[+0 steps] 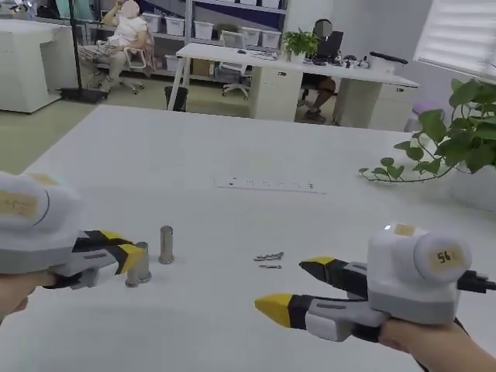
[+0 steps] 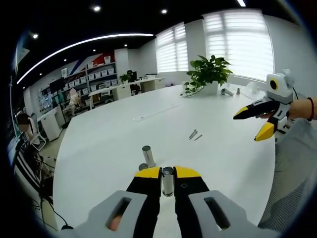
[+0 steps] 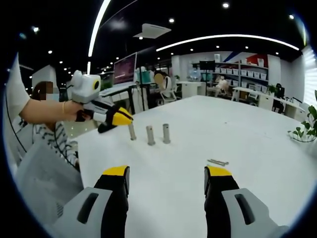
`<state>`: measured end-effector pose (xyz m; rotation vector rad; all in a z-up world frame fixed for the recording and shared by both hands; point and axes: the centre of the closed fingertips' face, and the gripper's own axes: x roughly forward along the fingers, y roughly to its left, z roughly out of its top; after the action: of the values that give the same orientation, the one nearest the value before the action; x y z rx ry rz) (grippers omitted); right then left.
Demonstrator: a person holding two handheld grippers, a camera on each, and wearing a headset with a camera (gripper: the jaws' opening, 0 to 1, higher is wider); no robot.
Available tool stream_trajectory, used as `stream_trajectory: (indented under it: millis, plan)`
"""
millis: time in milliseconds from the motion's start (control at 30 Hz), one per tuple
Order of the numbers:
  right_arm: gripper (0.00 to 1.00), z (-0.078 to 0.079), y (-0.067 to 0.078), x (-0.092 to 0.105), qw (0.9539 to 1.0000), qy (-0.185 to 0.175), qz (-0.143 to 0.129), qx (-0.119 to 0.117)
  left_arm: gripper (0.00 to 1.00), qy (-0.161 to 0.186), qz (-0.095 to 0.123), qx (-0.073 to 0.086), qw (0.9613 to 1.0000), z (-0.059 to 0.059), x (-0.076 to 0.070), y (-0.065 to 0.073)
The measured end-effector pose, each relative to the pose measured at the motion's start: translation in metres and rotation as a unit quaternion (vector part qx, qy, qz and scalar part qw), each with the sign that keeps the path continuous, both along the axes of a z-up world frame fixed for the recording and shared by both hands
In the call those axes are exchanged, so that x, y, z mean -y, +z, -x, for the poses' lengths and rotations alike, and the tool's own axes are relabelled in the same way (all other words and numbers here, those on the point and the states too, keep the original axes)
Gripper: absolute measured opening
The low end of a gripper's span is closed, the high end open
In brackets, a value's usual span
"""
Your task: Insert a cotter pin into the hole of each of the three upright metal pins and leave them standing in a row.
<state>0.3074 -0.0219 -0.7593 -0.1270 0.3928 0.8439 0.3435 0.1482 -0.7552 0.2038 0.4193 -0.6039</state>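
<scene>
The left gripper (image 2: 168, 173) is clenched round one upright metal pin (image 2: 168, 183) on the white table (image 1: 232, 147); two other pins (image 3: 150, 135) stand just beside it; the right gripper (image 3: 168, 173) hovers nearby, jaws wide apart; the cotter pins (image 1: 269, 257) lie loose between the pins and that gripper.
</scene>
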Motion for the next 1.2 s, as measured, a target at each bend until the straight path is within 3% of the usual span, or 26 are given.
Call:
stream_trajectory:
  millis: [200,367,567,900,1200]
  plan:
    - [0.62,-0.003,-0.001,0.002,0.9999,-0.007,-0.007,-0.009,0.07,-0.009,-0.003,-0.001,1.0000,0.003,0.017,-0.007]
    - [0.62,-0.003,0.001,0.004,0.9998,-0.010,-0.014,-0.014,0.07,-0.023,-0.021,-0.006,0.9995,0.009,0.030,-0.019]
    - [0.61,-0.004,-0.001,0.010,0.9996,-0.015,-0.012,-0.019,0.07,-0.035,-0.020,-0.013,0.9991,0.007,0.042,-0.030]
    - [0.61,-0.005,-0.007,0.015,0.9993,-0.019,-0.011,-0.029,0.07,-0.051,-0.001,-0.028,0.9983,0.002,0.054,-0.043]
    - [0.61,-0.007,-0.011,0.016,0.9991,-0.019,-0.010,-0.037,0.07,-0.072,-0.007,-0.033,0.9968,-0.001,0.060,-0.052]
